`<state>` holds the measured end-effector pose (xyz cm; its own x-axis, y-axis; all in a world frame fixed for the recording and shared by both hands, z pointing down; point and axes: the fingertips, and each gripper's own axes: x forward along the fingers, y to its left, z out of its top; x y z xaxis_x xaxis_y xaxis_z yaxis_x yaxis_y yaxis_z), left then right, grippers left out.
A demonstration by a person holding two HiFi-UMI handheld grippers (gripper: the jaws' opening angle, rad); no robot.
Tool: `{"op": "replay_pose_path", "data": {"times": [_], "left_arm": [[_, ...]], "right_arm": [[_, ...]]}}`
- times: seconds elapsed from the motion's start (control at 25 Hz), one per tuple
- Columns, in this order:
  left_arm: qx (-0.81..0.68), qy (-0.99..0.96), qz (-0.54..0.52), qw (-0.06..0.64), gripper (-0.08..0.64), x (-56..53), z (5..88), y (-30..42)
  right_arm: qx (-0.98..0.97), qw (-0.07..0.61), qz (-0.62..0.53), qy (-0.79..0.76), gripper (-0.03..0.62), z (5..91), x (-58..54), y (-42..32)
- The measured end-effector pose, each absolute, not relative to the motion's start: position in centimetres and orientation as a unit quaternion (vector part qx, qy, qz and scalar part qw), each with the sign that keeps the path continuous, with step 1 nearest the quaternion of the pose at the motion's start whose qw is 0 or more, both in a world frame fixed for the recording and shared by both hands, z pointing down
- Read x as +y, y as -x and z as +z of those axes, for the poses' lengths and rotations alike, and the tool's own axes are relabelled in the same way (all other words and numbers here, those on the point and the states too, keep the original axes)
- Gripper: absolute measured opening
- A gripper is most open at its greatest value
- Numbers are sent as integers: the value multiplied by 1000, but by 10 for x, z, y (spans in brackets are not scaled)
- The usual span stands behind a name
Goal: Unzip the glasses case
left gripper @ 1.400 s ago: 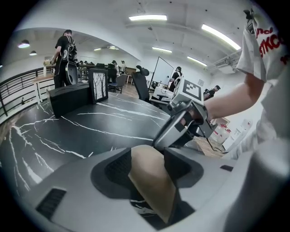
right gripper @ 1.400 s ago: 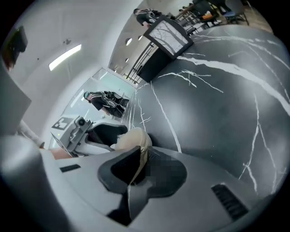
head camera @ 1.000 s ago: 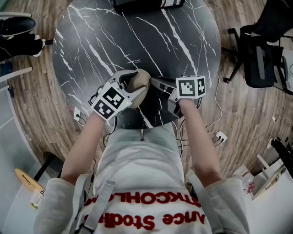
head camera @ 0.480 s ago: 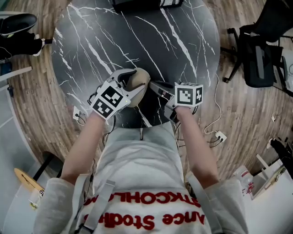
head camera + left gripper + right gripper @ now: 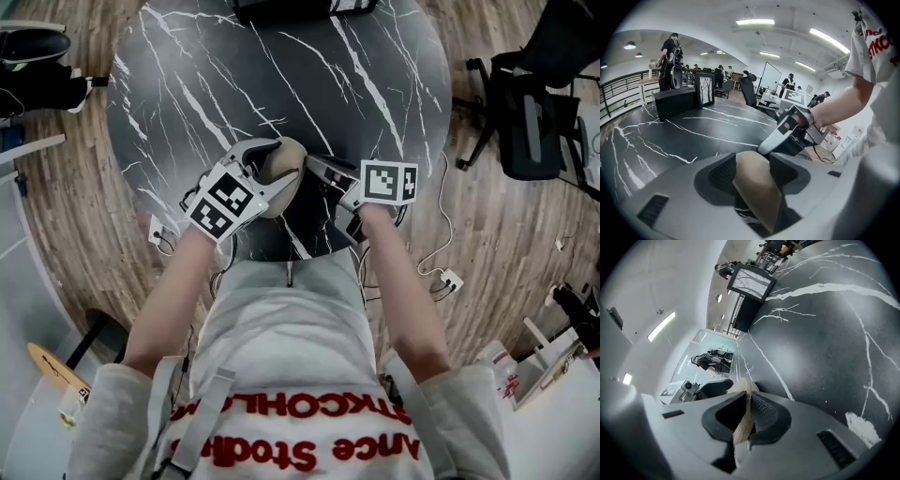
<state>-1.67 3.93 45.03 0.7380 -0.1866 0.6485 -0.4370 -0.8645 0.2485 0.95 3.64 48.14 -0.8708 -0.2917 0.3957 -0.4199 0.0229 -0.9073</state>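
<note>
Head view: a round black marble table point(image 5: 281, 75) fills the upper half of the frame. Both grippers meet just above its lower edge, at frame centre.

Left gripper point(image 5: 270, 173): enters from the lower left and points to the upper right. Its jaws are clamped across the case point(image 5: 285, 161), one pad on each broad side.

Right gripper point(image 5: 317, 171): enters from the right and points left, with its tips at the case's right edge. In the right gripper view its jaws are closed on a thin tan strip point(image 5: 742, 423) of the case. Whether that strip is the zip pull cannot be told.

Case: tan, oval, held on edge. Its long axis runs roughly top to bottom of the head view, with the upper end toward the table centre. The lower end is partly covered by the left jaws.
</note>
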Motion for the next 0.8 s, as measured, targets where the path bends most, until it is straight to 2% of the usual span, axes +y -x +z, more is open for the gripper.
{"op": "replay_pose_path", "data": {"times": [0.64, 0.8], "left_arm": [[-180, -912, 317, 189, 213, 37, 453, 15], [-208, -923, 271, 178, 207, 33, 451, 15]], "right_arm": [[-703, 31, 659, -266, 20, 482, 52, -7], [-704, 30, 657, -266, 20, 483, 53, -6]]}}
